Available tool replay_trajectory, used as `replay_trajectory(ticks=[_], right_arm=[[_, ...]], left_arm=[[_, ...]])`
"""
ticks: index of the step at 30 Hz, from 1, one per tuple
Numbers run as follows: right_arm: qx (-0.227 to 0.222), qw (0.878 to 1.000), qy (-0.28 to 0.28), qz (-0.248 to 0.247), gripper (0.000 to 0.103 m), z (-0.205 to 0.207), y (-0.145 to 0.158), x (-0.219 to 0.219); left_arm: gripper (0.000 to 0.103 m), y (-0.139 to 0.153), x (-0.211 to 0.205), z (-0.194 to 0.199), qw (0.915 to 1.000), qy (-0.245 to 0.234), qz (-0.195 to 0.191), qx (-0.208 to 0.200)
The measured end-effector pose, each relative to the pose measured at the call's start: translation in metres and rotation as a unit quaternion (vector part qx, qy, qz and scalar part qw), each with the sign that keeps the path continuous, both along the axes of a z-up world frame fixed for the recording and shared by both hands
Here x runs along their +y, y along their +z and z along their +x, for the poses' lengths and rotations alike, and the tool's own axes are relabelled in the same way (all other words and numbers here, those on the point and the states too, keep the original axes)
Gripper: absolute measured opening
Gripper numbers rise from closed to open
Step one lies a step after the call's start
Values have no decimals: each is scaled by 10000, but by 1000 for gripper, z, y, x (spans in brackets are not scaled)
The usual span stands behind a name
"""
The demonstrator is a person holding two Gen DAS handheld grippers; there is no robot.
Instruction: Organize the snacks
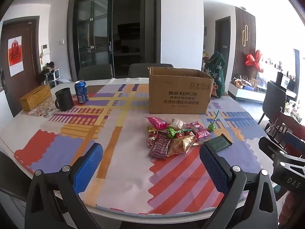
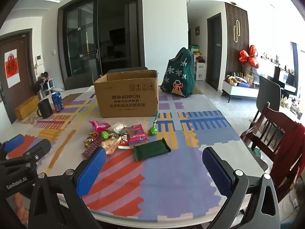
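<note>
We hold both grippers wide open and empty. The green packet (image 2: 152, 150) lies ahead of our right gripper (image 2: 153, 168), long axis left to right, near the box (image 2: 126, 95); the left gripper (image 1: 150, 164) sits farther off.

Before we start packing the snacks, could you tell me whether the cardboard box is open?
Open: the cardboard box stands upright with its top flaps raised, inner walls showing. Its contents cannot be seen.
</note>
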State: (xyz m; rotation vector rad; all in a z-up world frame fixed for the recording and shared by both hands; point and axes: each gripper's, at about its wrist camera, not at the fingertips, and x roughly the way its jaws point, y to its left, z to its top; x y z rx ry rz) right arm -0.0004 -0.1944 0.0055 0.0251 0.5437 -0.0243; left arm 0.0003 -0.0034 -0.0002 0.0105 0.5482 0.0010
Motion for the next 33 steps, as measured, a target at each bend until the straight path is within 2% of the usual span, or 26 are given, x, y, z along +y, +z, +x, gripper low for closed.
replay_trajectory(ticks=[2,4,33], right_arm=[[36,10000,9,26,102,0,0,0],[39,10000,24,24,102,0,0,0],[-95,9999,49,-101,102,-8,6,5]], left_arm=[[103,0,-4,0,10000,-63,17,-8],[103,0,1,-6,9998,-35,-140,-125],[103,6,5,-7,9998,-32,-129,-139]])
